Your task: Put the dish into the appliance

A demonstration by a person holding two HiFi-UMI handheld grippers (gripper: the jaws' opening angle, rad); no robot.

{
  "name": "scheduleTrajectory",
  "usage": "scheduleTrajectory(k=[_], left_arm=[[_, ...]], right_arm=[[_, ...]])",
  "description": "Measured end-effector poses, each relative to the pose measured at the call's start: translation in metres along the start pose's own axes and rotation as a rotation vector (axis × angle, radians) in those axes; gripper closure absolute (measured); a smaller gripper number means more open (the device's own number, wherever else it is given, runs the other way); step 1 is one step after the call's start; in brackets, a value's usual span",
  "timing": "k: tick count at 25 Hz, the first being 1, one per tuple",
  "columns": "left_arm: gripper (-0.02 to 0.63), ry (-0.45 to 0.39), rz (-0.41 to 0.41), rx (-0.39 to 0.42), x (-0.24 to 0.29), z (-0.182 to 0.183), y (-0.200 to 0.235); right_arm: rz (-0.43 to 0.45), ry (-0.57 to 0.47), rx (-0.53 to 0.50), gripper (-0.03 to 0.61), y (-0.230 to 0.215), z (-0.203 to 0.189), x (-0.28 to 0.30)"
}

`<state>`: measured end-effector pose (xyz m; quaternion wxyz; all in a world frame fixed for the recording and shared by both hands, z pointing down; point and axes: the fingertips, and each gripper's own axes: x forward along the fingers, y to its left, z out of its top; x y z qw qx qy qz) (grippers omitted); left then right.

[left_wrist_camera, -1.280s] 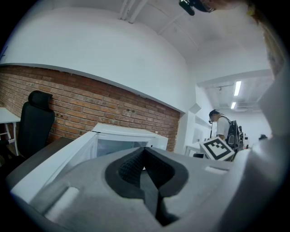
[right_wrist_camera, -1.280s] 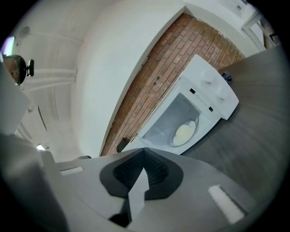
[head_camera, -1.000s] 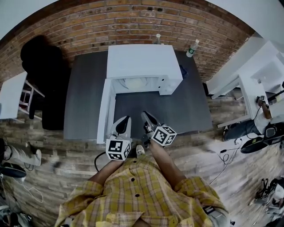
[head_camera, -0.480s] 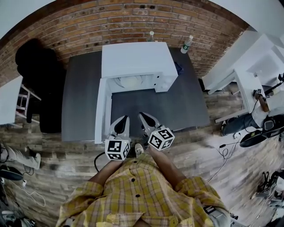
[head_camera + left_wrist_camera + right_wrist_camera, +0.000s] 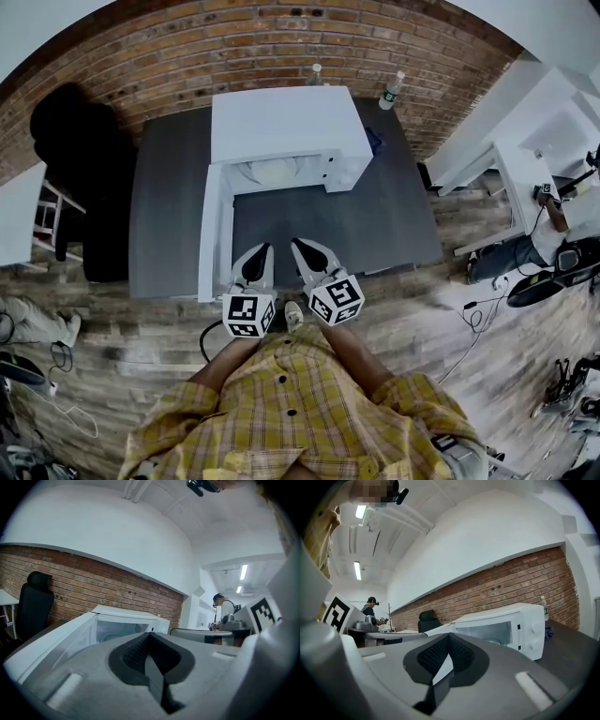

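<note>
A white microwave (image 5: 286,127) stands at the back of a dark grey table (image 5: 375,225), its door (image 5: 214,234) swung open to the left. A pale dish (image 5: 277,172) lies inside the cavity. My left gripper (image 5: 261,251) and right gripper (image 5: 302,246) hover side by side over the table's front edge, well short of the microwave. Both point at it, both are shut and hold nothing. In the left gripper view the shut left gripper (image 5: 150,641) faces the open door (image 5: 56,639). In the right gripper view the right gripper (image 5: 449,641) faces the microwave (image 5: 506,625).
Two bottles (image 5: 389,91) (image 5: 316,70) stand behind the microwave against the brick wall. A black chair (image 5: 75,141) is left of the table and white desks (image 5: 525,178) are to the right. Cables lie on the wooden floor. A person stands far off in the gripper views.
The right gripper has drawn slightly back toward my body. The left gripper has barely moved. The head view has shifted a little, and both grippers stay shut.
</note>
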<state>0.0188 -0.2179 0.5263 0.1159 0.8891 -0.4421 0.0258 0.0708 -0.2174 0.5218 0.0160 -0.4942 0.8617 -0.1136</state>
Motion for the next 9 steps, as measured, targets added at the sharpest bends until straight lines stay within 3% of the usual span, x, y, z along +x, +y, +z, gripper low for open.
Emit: scheduleTrajectory(k=[9], left_arm=[[0.615,-0.004,0.014,0.020,0.0036,0.0015,0.0011]], right_arm=[[-0.024,0.000,-0.052,0.577,-0.0064,0.0016,-0.0018]])
